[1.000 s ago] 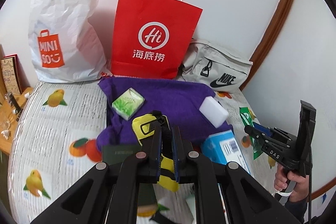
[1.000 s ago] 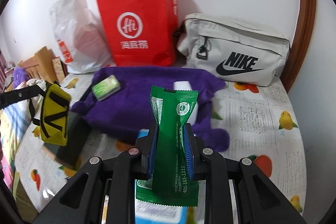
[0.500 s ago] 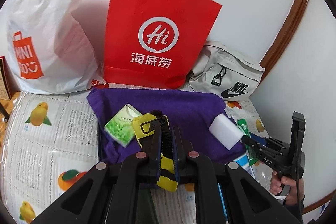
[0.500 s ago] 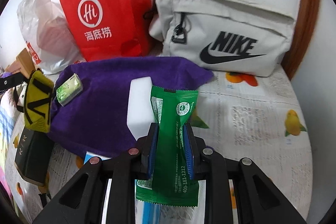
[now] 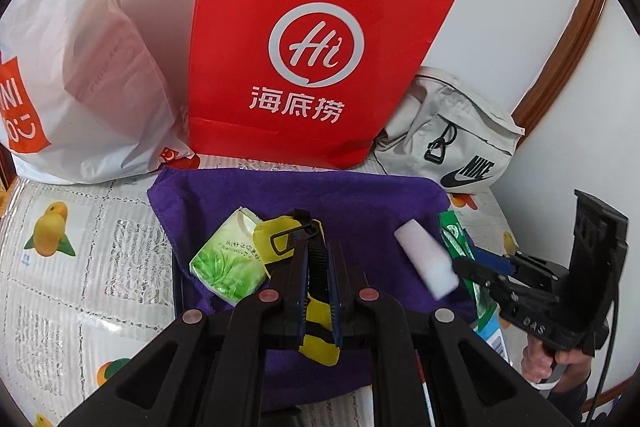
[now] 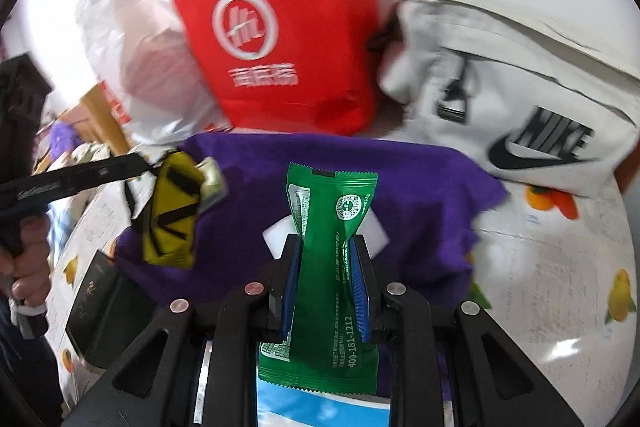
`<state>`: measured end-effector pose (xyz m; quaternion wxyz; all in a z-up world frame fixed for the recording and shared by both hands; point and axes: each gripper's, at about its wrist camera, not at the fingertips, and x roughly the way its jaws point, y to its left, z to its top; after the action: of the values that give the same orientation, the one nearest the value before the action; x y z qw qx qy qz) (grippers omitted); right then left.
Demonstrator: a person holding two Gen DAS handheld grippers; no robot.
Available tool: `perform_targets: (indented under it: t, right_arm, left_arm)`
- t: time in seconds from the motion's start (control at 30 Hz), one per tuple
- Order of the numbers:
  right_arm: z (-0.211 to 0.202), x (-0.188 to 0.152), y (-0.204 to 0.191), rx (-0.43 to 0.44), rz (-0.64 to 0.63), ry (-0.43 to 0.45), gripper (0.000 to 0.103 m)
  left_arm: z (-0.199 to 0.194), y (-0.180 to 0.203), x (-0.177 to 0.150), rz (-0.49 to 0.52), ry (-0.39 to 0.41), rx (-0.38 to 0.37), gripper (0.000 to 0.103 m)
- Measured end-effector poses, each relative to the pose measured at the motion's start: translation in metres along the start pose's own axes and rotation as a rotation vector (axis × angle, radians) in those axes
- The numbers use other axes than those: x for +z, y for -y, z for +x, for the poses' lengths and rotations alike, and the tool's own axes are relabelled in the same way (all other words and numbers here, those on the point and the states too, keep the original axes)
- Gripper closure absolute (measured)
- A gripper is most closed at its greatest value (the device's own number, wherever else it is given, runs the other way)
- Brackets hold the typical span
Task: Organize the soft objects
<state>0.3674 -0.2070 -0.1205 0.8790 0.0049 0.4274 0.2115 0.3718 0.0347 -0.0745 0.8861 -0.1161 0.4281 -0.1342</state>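
My left gripper [image 5: 318,255] is shut on a yellow pouch with black straps [image 5: 280,233] and holds it above a purple towel [image 5: 360,203]. It also shows in the right wrist view [image 6: 172,211]. My right gripper [image 6: 326,247] is shut on a green sachet [image 6: 332,227] and holds it over the towel [image 6: 420,187]. A green tissue pack [image 5: 226,263] and a white sponge block [image 5: 426,263] lie on the towel. The sponge sits just beyond the sachet in the right wrist view [image 6: 376,235].
A red paper bag [image 5: 312,47], a white plastic bag [image 5: 80,67] and a grey Nike bag [image 5: 452,143] stand against the wall behind the towel. A dark booklet [image 6: 104,303] and a blue box [image 6: 320,409] lie near the towel on the fruit-print cloth [image 5: 80,267].
Both grippers have moved forward toward the bags, each with its object still held. The yellow pouch now hangs over the towel beside the tissue pack.
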Motion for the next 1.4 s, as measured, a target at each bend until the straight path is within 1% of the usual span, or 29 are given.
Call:
perform_targets:
  t: [0.17,0.23,0.37,0.5,0.8,0.93,1.0,1.03,1.1,1.17,1.2,1.27,1.33,1.4]
  right_arm:
    - [-0.005,0.005,-0.004,0.005,0.003,0.029,0.079]
    - [-0.004,0.007,-0.001,-0.021,0.003,0.035,0.079]
    - [0.005,0.009,0.011,-0.093,0.009,0.012,0.079]
    - [0.016,0.008,0.024,-0.13,0.021,-0.019,0.078]
    - [0.041,0.001,0.034,-0.135,0.026,-0.089,0.078]
    - [0.043,0.003,0.038,-0.145,0.034,-0.094,0.077]
    - [0.043,0.004,0.04,-0.145,0.038,-0.097,0.075]
    - [0.043,0.004,0.041,-0.139,0.041,-0.098,0.072]
    - [0.041,0.004,0.042,-0.128,0.047,-0.093,0.07]
    - [0.039,0.006,0.041,-0.123,0.05,-0.093,0.066]
    - [0.037,0.006,0.041,-0.122,0.048,-0.089,0.065]
    - [0.03,0.006,0.037,-0.131,0.038,-0.076,0.055]
    - [0.019,0.005,0.035,-0.139,0.033,-0.056,0.049]
    - [0.007,0.004,0.031,-0.138,0.035,-0.04,0.049]
  left_arm:
    - [0.008,-0.007,0.001,-0.013,-0.01,0.005,0.094]
    - [0.009,-0.009,0.002,-0.018,-0.012,0.002,0.094]
    - [0.016,-0.013,0.002,-0.023,-0.019,0.011,0.094]
    - [0.026,-0.017,0.002,-0.032,-0.033,0.015,0.094]
    - [0.039,-0.017,-0.002,-0.016,-0.054,-0.003,0.093]
    - [0.043,-0.018,-0.004,-0.02,-0.064,-0.004,0.093]
    - [0.043,-0.018,-0.004,-0.02,-0.065,0.0,0.093]
    - [0.043,-0.017,-0.004,-0.019,-0.066,-0.001,0.093]
    - [0.042,-0.017,-0.004,-0.014,-0.067,0.01,0.091]
    - [0.039,-0.012,-0.005,0.019,-0.061,0.03,0.09]
    - [0.038,-0.011,-0.005,0.024,-0.061,0.037,0.088]
    - [0.033,-0.009,-0.006,0.025,-0.06,0.051,0.076]
    - [0.026,-0.008,-0.006,0.02,-0.056,0.06,0.074]
    - [0.017,-0.005,-0.007,0.023,-0.048,0.065,0.073]
